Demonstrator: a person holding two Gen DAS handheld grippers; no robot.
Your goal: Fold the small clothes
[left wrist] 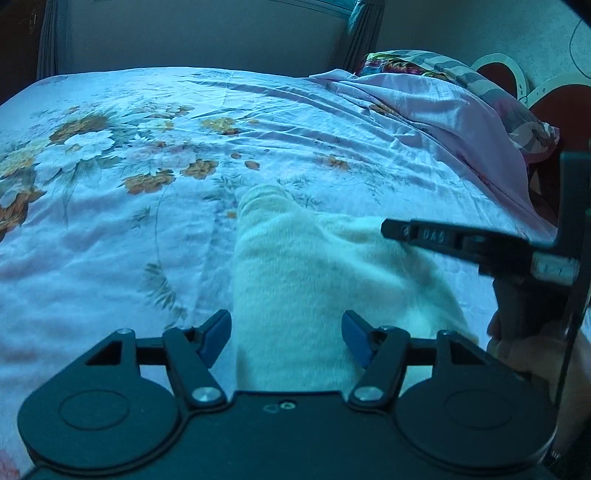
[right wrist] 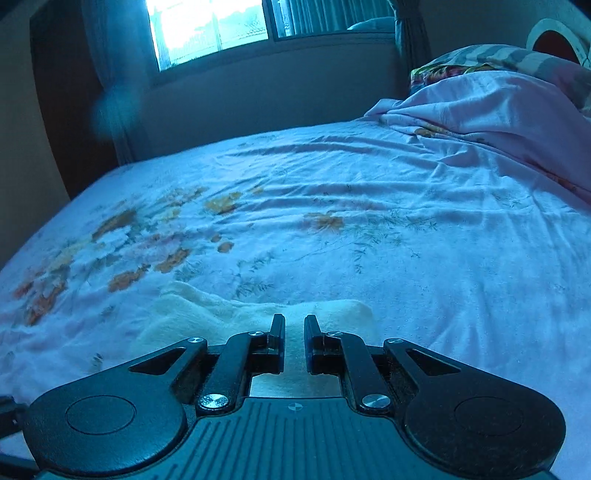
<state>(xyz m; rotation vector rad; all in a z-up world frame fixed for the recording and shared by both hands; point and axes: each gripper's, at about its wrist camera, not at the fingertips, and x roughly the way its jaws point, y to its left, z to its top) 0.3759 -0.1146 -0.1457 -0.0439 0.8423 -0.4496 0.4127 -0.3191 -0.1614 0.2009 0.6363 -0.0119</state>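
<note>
Dim, blue-tinted fisheye views; glaring window (right wrist: 214, 29) backlight, edges warped.

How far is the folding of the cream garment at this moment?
Done: the cream garment lies on the floral bedsheet, already bunched into a narrow shape; whether that is a finished fold I cannot tell. In hand: the left gripper has its jaws wide open over it; the right gripper, jaws nearly closed, is low over its edge. Left: gripping and folding.

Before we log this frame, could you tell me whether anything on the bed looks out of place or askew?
Nothing looks damaged. The cream garment lies rumpled rather than flat on the floral sheet, one end bunched into a roll. A pink quilt is heaped untidily at the pillow end.
</note>
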